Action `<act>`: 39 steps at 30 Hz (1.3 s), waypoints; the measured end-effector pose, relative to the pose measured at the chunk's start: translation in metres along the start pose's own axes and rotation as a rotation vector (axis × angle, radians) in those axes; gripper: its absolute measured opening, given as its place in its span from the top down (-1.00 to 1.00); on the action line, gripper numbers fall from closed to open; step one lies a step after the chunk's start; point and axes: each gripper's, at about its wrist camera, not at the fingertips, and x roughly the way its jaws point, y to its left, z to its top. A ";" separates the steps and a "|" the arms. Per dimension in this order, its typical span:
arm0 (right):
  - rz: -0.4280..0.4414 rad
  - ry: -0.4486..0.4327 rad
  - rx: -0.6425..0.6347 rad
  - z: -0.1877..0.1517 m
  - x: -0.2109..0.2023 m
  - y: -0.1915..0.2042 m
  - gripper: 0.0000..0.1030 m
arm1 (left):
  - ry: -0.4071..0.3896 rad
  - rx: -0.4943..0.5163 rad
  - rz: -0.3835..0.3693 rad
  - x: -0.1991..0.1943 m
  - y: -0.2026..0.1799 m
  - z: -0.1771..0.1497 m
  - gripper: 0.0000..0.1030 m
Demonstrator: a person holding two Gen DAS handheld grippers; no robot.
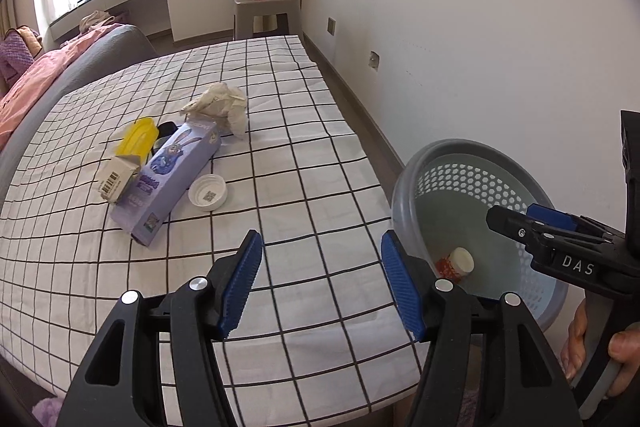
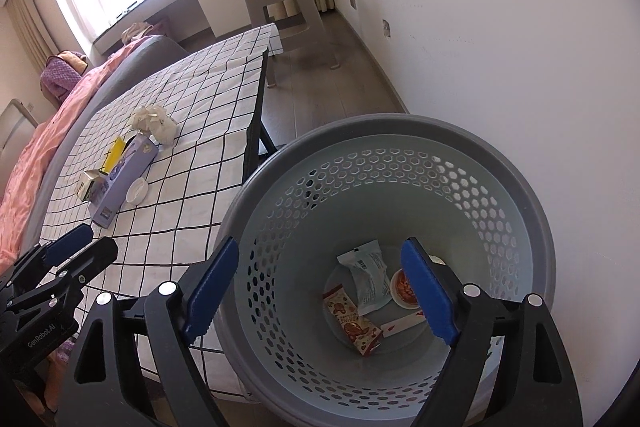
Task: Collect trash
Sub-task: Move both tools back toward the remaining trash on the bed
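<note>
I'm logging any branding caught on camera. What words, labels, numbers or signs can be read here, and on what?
"DAS": right tool, on its body.
"GenRobot.AI": left tool, on its body.
Purple box: cartoon print, lettering too blurred.
Small carton: barcode, digits too small.
White lid: code sticker, unreadable.
Wrappers in basket: print too small.

Checked table [image 1: 304,163]; box [image 1: 176,175]; cap [image 1: 208,193]

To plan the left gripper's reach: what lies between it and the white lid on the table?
Only bare checked cloth separates the left gripper from the white lid, as its own wrist view shows.
</note>
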 end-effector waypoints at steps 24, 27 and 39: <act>0.080 0.035 -0.139 0.001 0.033 0.097 -0.59 | -0.081 -0.181 0.183 -0.023 0.119 0.003 -0.26; 0.105 0.034 -0.149 0.000 0.033 0.109 -0.59 | -0.068 -0.224 0.196 -0.017 0.132 0.000 -0.27; 0.178 0.032 -0.181 -0.001 0.033 0.138 -0.59 | -0.038 -0.272 0.277 0.008 0.154 0.001 -0.27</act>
